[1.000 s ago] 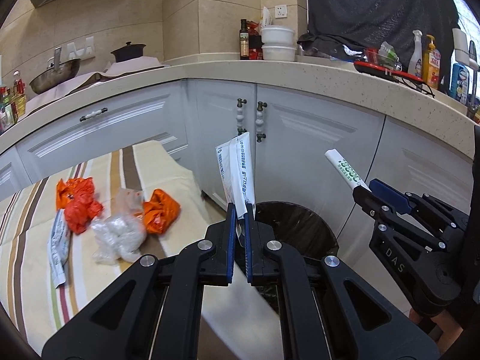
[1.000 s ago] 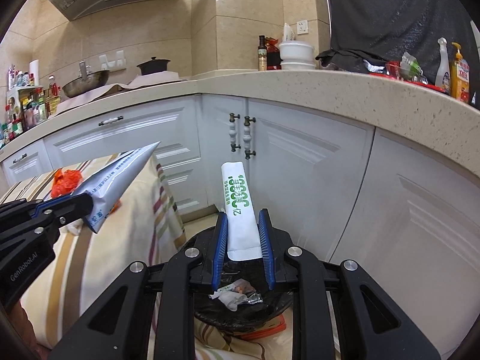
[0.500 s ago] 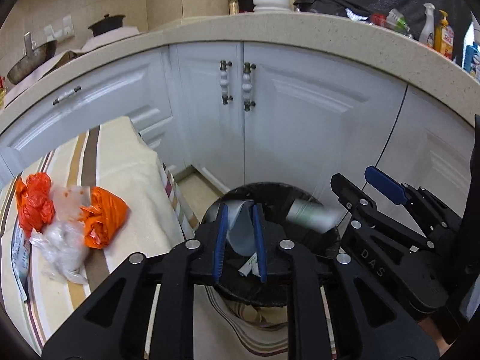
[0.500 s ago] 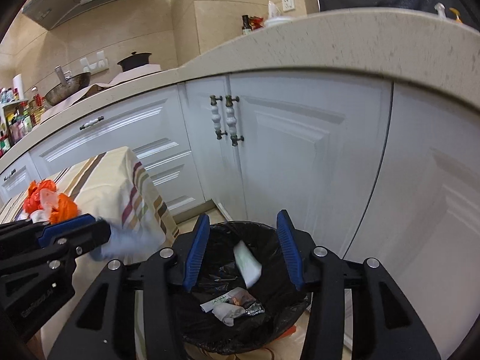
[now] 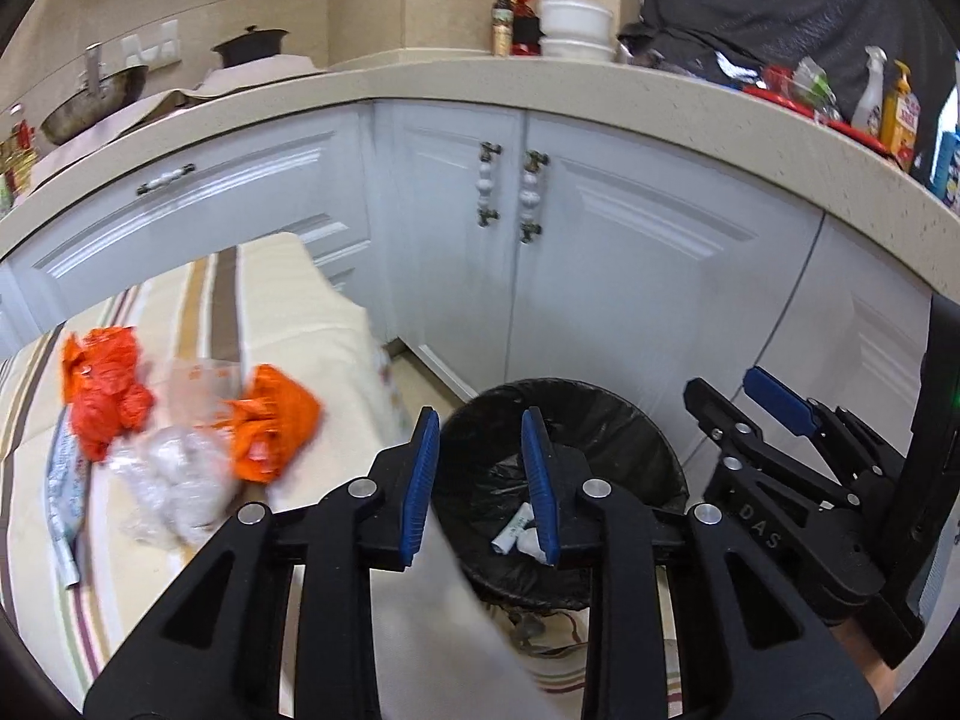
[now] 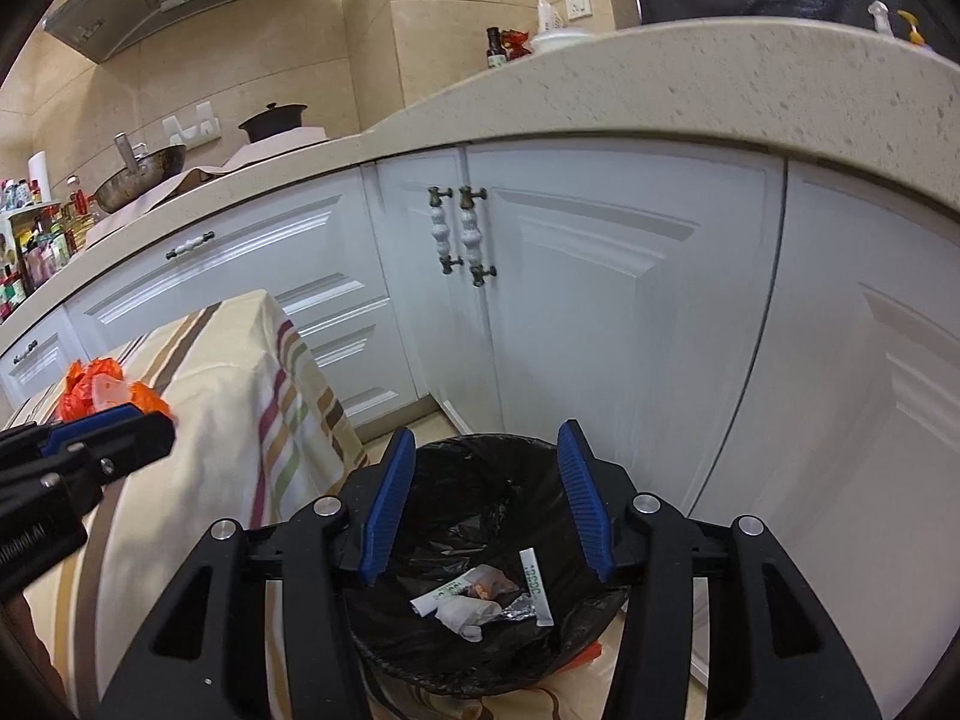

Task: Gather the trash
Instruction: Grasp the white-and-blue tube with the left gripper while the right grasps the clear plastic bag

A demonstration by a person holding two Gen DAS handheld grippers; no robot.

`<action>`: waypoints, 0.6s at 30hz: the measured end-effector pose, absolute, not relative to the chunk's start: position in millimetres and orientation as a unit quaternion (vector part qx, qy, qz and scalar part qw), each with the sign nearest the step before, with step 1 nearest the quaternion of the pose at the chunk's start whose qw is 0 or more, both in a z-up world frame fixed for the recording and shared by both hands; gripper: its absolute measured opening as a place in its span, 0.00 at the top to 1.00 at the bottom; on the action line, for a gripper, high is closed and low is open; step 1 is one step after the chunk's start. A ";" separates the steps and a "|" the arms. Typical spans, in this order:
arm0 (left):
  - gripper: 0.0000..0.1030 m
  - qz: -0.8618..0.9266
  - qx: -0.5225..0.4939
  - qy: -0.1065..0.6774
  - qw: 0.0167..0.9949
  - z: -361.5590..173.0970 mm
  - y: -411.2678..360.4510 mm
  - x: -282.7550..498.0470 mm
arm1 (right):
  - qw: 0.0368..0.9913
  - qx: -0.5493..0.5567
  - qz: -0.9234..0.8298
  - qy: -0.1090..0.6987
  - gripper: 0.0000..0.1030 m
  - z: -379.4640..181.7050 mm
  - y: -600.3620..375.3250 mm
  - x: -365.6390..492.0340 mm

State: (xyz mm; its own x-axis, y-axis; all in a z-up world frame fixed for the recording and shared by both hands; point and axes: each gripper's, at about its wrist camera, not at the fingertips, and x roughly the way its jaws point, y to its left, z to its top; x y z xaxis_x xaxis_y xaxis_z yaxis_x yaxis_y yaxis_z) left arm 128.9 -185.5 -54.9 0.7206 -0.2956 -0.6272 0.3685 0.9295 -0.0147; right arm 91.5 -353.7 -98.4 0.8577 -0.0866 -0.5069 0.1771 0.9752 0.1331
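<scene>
Right now both tools hang over a round bin [image 6: 480, 630] lined with a shiny, crinkly black bag. The left gripper [image 5: 480, 480] has its two ridged blue pads [image 5: 420, 480] spread apart with nothing between them. The right gripper [image 6: 486, 504] is spread wide too, and it holds nothing.

Down in the bin lie a flat white packet with green print [image 6: 536, 594], too small to read, a scrunched white tissue [image 6: 465, 615], and a bit of crumpled silver foil [image 6: 516, 609].

Beside the bin is a table with a soft striped cloth [image 5: 288, 324]. More trash sits on it: two crumpled orange plastic bags [image 5: 108, 384], a lumpy clear plastic bag [image 5: 174, 474] touching them, and a long flat wrapper [image 5: 63, 498] near the edge.

From the left camera, the side of the right gripper shows the letters "DAS".
</scene>
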 end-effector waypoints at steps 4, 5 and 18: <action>0.73 -0.162 0.046 0.320 0.932 -47.0 -158.8 124.1 | 0.962 0.083 -0.058 0.254 0.52 -91.4 -340.9 91.4; 0.73 -0.157 0.044 0.317 0.934 -45.2 -151.6 122.5 | 0.963 0.082 -0.054 0.252 0.52 -89.1 -336.6 91.1; 0.58 -0.046 0.022 0.306 0.951 -39.6 -42.4 105.5 | 0.967 0.054 0.033 0.248 0.51 -68.6 -252.6 100.3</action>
State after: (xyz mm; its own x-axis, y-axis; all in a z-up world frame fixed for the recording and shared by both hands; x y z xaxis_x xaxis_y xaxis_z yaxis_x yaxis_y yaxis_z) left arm 105.5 -42.4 -39.6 0.8090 -0.0737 -0.5832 0.1005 0.9948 0.0137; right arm 100.3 -252.6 -68.6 0.8751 0.0895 -0.4756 -0.0362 0.9921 0.1200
